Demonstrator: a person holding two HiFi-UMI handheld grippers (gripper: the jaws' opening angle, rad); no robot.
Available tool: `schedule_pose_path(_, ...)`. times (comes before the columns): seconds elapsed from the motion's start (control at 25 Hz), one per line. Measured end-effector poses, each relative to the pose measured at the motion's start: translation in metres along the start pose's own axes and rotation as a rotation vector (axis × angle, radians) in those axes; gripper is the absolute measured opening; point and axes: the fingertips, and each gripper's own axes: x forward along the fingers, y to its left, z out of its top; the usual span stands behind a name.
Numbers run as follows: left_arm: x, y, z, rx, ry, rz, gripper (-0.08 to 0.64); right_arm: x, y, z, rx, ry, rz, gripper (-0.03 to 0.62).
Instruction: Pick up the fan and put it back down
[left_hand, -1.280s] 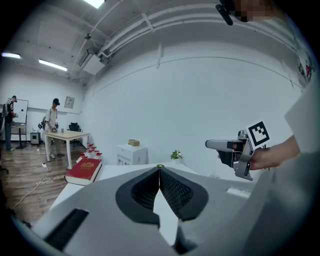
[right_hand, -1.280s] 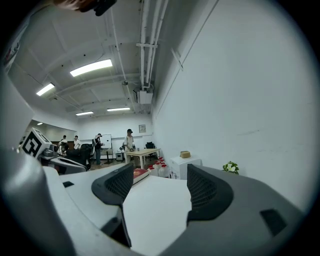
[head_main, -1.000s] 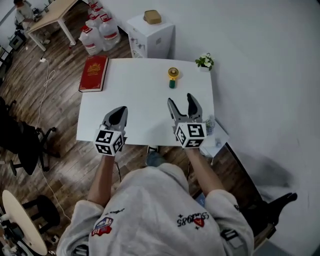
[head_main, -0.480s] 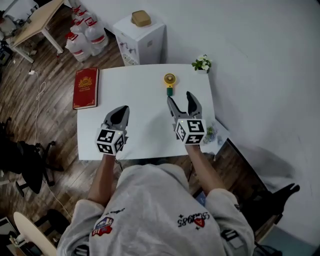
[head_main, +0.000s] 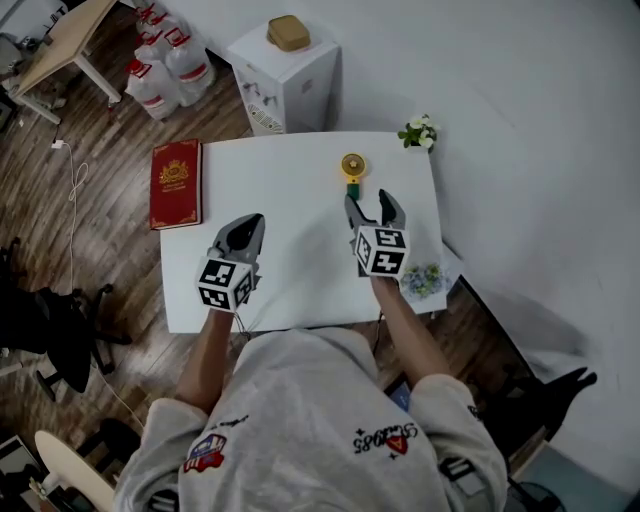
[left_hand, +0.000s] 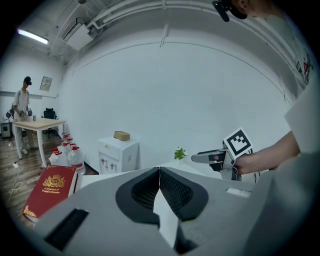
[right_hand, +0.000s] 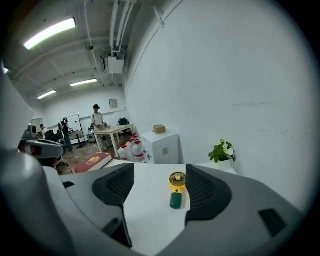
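If my right hand-held gripper (head_main: 370, 204) closes where it hangs: it catches nothing, I judge. Its jaws are spread wide and empty, and the fan (head_main: 352, 167) lies ahead of the tips, near but not between them.
Fan on the worktop (head_main: 290, 190): it lies flat toward the far edge, right of the middle, with its head away from me and its handle toward me. Along my jaws it sits nearer the right one, so a straight reach may shove it across the white top instead of straddling it.
Handle: short, dark green and rounded. Pinched off-centre, it could roll or squirt out, I think.
Head: round and yellow, a grille with a small flower-like hub. Squeezing there risks bending the grille, and held by the handle alone the head may tip downward.
Plant (head_main: 419, 132): a small pot at the far right corner, near the fan but apart from it. A wide swing on the lift could knock it.
Far edge: released too high, the fan could bounce or roll off.
My left hand-held gripper (head_main: 248, 225): jaws pressed together on nothing, over the near left of the worktop, well apart from the fan.
Book (head_main: 176, 183): red, at the left edge, well out of the way.
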Motion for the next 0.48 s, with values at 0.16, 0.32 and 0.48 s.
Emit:
schedule_pose_path(0.16,-0.002,0.017,-0.007,-0.020,0.013,0.021,0.005,0.032,-0.008,-0.020,-0.010,0.075,-0.016,0.304)
schedule_pose_path(0.32,-0.009,0.034,-0.015,-0.040,0.022,0.056,0.005,0.066,-0.013,-0.045,-0.004,0.152,-0.022,0.305)
schedule_pose_path(0.48,-0.019,0.054,-0.021,-0.058,0.027,0.108,0.005,0.101,-0.020,-0.070,0.006,0.240,-0.032,0.303)
